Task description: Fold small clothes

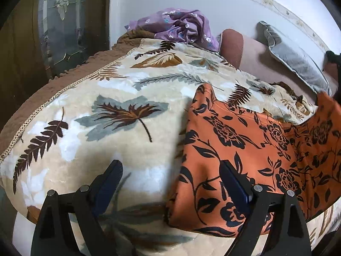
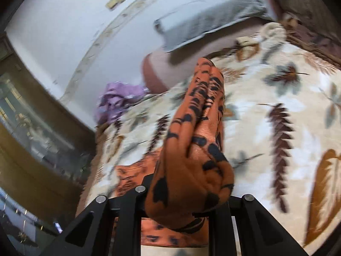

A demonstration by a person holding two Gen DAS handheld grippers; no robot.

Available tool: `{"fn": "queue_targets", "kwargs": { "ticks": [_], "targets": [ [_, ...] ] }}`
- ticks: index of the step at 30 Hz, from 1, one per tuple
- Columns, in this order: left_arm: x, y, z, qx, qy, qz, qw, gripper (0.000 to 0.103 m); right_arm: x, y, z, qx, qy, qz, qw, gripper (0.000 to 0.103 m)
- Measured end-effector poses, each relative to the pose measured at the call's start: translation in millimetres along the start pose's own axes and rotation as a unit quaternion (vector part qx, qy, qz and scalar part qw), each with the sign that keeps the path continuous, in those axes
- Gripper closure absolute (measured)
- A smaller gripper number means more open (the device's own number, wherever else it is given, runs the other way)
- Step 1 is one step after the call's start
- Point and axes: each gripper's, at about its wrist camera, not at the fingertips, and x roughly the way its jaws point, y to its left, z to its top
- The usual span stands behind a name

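Observation:
An orange garment with black flowers [image 1: 245, 149] lies partly spread on the leaf-patterned blanket [image 1: 106, 111]. My left gripper [image 1: 170, 172] is open just above the blanket, its right finger [image 1: 232, 183] over the garment's left edge and its left finger [image 1: 110, 181] over bare blanket. My right gripper [image 2: 181, 202] is shut on a bunched fold of the same orange garment [image 2: 191, 149] and holds it lifted above the blanket [image 2: 277, 128]; the fingertips are hidden by the cloth. The right wrist view is motion-blurred.
A crumpled purple floral cloth [image 1: 181, 25] lies at the bed's far end, also in the right wrist view [image 2: 119, 100]. A grey pillow [image 1: 294, 59] and a brown cushion [image 1: 232, 44] rest against the white wall. A glass-panelled wooden door [image 1: 59, 21] stands left of the bed.

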Motion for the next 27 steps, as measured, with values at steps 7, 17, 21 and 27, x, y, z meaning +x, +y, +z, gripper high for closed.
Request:
{"fn": "queue_targets", "kwargs": {
  "ticks": [7,17,21,27],
  "targets": [
    [-4.3,28.8,1.3,-0.032,-0.005,0.018,0.9993,0.011,51.9,71.8,-27.0,-0.017,0.065,0.050,0.996,0.082],
    [-4.8,90.7,-4.8,-0.099,0.008,0.080,0.9918,0.011,133.1,112.8,-108.3,-0.036,0.176,0.070,0.981,0.081],
    [-5.8,100.1,-4.5,-0.118,0.006,0.091,0.9889,0.011,131.6,124.1,-113.1,-0.061,0.179,0.076,0.979,0.077],
    [-6.3,94.7,-1.4,-0.112,-0.004,0.103,0.9884,0.011,142.1,109.5,-112.0,-0.021,0.233,0.146,0.961,0.030]
  ]
}}
